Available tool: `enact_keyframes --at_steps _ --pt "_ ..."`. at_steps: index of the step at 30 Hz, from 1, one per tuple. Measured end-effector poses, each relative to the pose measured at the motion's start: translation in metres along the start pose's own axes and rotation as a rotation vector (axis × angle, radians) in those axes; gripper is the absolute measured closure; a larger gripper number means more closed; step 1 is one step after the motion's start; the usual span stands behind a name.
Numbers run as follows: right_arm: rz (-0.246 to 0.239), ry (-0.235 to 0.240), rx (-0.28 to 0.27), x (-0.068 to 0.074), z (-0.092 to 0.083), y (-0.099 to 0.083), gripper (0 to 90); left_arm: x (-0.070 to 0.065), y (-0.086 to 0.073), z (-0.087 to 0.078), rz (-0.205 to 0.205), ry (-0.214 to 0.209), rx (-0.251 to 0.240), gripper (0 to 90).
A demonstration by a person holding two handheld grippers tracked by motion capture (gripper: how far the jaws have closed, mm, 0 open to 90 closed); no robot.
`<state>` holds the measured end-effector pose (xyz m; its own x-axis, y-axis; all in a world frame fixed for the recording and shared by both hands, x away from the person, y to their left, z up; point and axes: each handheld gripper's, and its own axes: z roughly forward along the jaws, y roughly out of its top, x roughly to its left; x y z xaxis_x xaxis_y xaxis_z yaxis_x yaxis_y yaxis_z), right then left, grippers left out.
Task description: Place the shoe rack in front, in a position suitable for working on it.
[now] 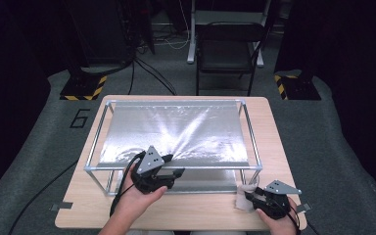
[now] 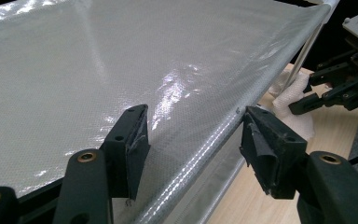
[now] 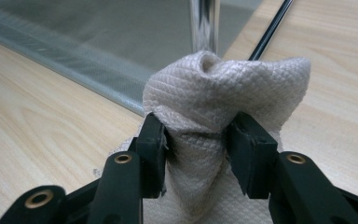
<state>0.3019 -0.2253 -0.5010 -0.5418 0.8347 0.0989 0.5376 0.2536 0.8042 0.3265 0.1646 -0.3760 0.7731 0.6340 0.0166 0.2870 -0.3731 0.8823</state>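
A metal tube frame [image 1: 174,167] stands on the wooden table [image 1: 200,215], with a shiny silvery sheet [image 1: 176,129] stretched over its top. My left gripper [image 1: 175,173] sits at the frame's front rail. It is open [image 2: 193,144], one jaw over the sheet [image 2: 74,84] and the other past the edge, neither pressing on it. At the front right corner my right gripper [image 1: 248,196] is shut on a bunched white cloth [image 3: 214,93], which rests on the table by the frame's leg [image 3: 205,23]. The cloth [image 2: 291,100] and the right gripper [image 2: 307,100] also show in the left gripper view.
A dark folding chair [image 1: 227,49] stands behind the table. Two stands with yellow-black bases [image 1: 83,88] [image 1: 293,85] flank it on the grey floor. A second sheet [image 3: 98,37] lies low inside the frame. Bare wood runs along the table's front edge.
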Motion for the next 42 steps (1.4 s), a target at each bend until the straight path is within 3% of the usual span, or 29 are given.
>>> enact_keyframes --at_steps 6,18,23,31,35,37,42 --pt "0.001 -0.019 -0.046 0.003 -0.009 0.008 58.6 0.000 0.000 0.000 -0.003 -0.004 0.004 41.5" --pt "-0.055 -0.032 -0.159 0.009 -0.038 0.038 58.1 0.001 0.000 0.000 -0.002 -0.003 0.001 41.5" --pt "-0.047 -0.040 -0.188 0.009 -0.043 0.047 53.9 0.000 0.000 0.000 -0.005 -0.003 0.002 41.6" --pt "-0.030 -0.025 -0.155 0.009 -0.024 0.044 54.5 0.001 0.000 0.000 -0.004 -0.002 0.000 41.6" --pt "-0.023 -0.030 -0.140 0.006 -0.014 0.040 62.5 0.001 0.000 0.000 -0.003 -0.004 0.001 41.6" --pt "-0.004 -0.026 -0.134 0.005 -0.011 0.038 63.4 0.001 0.000 0.000 -0.003 -0.003 0.001 41.6" --pt "-0.013 -0.029 -0.089 0.003 -0.001 0.028 65.6 0.001 0.000 0.000 0.000 -0.003 0.001 41.6"
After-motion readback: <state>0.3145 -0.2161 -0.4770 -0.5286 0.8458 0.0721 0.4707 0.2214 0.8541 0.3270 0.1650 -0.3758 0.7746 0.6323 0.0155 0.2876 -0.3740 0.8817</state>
